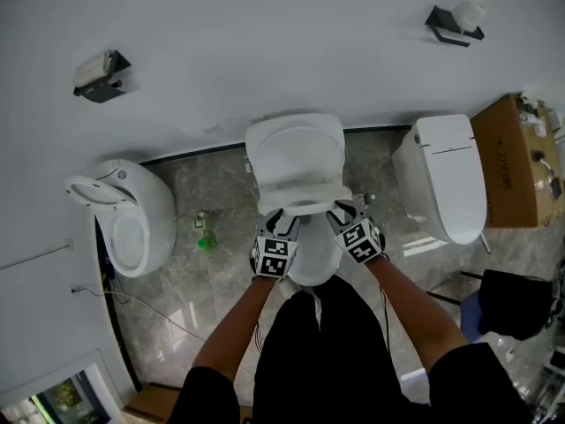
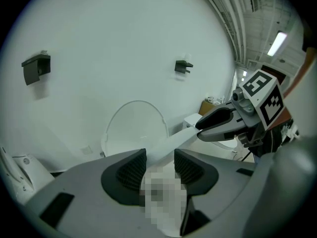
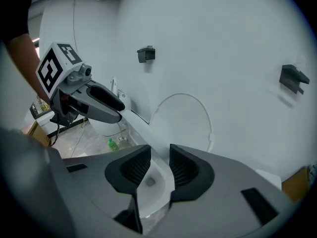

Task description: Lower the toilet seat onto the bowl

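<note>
The middle toilet has its lid (image 1: pixel 296 144) upright against the wall. The white toilet seat (image 1: pixel 302 194) is tipped forward off the lid, above the bowl (image 1: pixel 314 270). My left gripper (image 1: pixel 282 221) holds the seat's front rim on the left and my right gripper (image 1: pixel 341 212) holds it on the right. In the left gripper view the rim (image 2: pixel 173 144) fills the gap between the left gripper's (image 2: pixel 160 162) pads and runs on to the right gripper (image 2: pixel 218 124). In the right gripper view the rim (image 3: pixel 137 128) reaches the right gripper's (image 3: pixel 159 160) tips, with the bowl's inside below.
Another toilet (image 1: pixel 132 219) with its seat up stands at the left, and a closed one (image 1: pixel 450 175) at the right. A green bottle (image 1: pixel 206 242) lies on the marble floor between the left and middle toilets. A cardboard box (image 1: pixel 510 157) and a dark stool (image 1: pixel 516 303) are at the far right.
</note>
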The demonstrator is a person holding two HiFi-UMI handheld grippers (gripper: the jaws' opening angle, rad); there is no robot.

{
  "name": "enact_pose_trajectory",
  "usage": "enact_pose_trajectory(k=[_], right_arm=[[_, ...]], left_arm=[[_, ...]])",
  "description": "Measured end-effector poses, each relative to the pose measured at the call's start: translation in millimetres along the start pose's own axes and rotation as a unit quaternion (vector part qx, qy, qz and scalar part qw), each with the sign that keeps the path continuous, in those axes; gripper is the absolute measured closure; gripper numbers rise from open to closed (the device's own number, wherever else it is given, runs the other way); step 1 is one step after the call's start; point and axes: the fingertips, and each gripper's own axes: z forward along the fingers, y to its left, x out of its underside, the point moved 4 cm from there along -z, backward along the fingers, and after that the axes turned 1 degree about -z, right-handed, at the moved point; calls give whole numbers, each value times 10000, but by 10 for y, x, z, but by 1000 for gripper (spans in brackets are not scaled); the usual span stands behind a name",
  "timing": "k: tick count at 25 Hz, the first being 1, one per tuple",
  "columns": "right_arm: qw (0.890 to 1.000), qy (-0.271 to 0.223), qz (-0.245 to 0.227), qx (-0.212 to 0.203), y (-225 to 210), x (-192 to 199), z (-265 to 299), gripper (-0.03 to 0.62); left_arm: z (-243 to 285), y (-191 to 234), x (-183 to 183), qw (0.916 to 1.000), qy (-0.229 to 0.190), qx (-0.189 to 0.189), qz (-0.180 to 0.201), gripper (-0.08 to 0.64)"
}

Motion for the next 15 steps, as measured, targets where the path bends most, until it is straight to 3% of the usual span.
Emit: enact_pose_trajectory(k=[5, 15], right_arm=[[9999, 101, -21, -5, 180, 194, -83, 469], [9996, 198, 67, 213, 474, 499, -193, 469]], left_arm=[[-99, -155, 234, 9999, 126, 74, 49, 376], [-273, -356, 574, 9995, -226, 226, -49, 373]])
